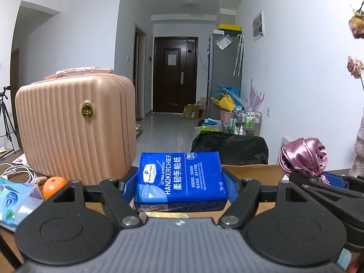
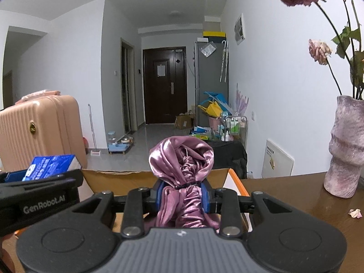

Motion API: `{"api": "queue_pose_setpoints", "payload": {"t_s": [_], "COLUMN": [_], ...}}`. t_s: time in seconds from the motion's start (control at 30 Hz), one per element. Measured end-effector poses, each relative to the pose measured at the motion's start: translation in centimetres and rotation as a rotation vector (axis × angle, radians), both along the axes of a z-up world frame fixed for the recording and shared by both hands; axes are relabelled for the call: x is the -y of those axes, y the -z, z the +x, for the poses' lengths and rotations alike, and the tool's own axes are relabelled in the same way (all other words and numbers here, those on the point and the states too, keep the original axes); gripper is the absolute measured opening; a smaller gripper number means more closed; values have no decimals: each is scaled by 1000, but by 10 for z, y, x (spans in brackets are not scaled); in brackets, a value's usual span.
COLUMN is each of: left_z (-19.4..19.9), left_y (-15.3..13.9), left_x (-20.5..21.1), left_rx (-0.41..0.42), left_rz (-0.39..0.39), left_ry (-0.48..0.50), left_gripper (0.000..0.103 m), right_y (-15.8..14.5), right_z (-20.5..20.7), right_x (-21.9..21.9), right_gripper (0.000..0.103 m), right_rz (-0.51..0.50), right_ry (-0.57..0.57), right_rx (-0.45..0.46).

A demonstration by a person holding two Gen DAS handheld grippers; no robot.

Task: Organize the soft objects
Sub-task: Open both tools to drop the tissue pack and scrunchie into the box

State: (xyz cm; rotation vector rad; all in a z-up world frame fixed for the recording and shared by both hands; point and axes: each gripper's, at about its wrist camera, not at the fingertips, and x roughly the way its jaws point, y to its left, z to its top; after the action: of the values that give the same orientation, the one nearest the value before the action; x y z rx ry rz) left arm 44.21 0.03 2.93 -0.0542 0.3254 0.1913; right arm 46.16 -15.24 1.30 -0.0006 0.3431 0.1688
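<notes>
Left jaws (image 1: 179,186) clamp one tissue pack (image 1: 180,179), right jaws (image 2: 182,196) one satin bundle (image 2: 182,159)

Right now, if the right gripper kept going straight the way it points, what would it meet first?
Probably the far wall of the cardboard box, whose top edge crosses just ahead of the right gripper, shut on the pink satin bundle. Depth is unclear; it might pass above.

Dark wooden table (image 2: 284,195), vase (image 2: 345,147), petal (image 2: 355,213), suitcase (image 1: 75,127), orange (image 1: 53,185), perhaps cables (image 1: 20,170)
</notes>
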Motion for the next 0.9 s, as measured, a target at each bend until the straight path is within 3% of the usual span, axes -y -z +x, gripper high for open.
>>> {"api": "queue_pose_setpoints", "payload": {"t_s": [0.23,0.37,0.47,0.53,0.63,0.9], "left_z": [14,14,11,11,14,13], "left_y": [4,4,3,4,6,7], "left_x": [-4,-7,-8,-10,-13,-17], "left_rx": [-24,-23,-12,-18,-37,-45], "left_rz": [-8,-15,-9,-10,-24,-37], "left_ry": [-4,-13,-32,-53,-68,-78], "left_gripper": [76,92,103,103,103,103], "right_y": [4,5,4,2,0,2], "right_z": [13,17,17,15,14,13], "right_x": [2,7,10,13,17,14], "right_gripper": [37,48,73,92,103,103], "right_rz": [-12,-11,-11,-3,15,8], "right_ry": [19,42,71,83,93,79], "right_rx": [-42,-68,-59,-49,-39,-57]}}
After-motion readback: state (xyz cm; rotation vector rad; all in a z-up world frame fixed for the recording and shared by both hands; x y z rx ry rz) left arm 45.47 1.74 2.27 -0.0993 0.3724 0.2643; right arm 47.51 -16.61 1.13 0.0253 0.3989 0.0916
